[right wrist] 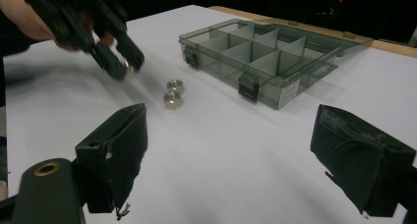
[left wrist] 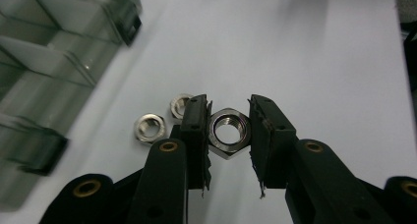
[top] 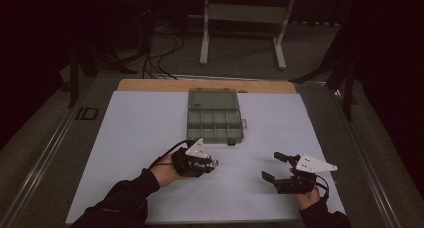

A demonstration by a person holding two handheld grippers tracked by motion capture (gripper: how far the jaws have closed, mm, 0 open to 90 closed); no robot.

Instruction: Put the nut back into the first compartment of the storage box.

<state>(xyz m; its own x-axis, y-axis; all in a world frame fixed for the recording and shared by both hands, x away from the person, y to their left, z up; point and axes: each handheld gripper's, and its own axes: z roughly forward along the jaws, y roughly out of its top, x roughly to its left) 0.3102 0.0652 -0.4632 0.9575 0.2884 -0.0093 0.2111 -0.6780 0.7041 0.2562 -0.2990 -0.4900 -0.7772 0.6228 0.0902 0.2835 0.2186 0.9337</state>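
The high view is dim — only the white sheet (top: 150,133) catches light, and the room behind falls to black. In the left gripper view the nut (left wrist: 228,132) shows sharp with small glints, while the box (left wrist: 44,62) at left is smeared and out of focus. In the right gripper view the far gripper (right wrist: 118,57) is motion-blurred — soft shadows lie beneath it.

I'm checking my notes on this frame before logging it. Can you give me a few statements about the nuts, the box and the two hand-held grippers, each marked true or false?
1. The left hand-held gripper holds a nut. True.
2. The right hand-held gripper is shut. False: its jaws stand wide apart with nothing between them.
3. Two nuts lie on the table. True.
4. The box has a red lid. False: it is clear grey plastic.
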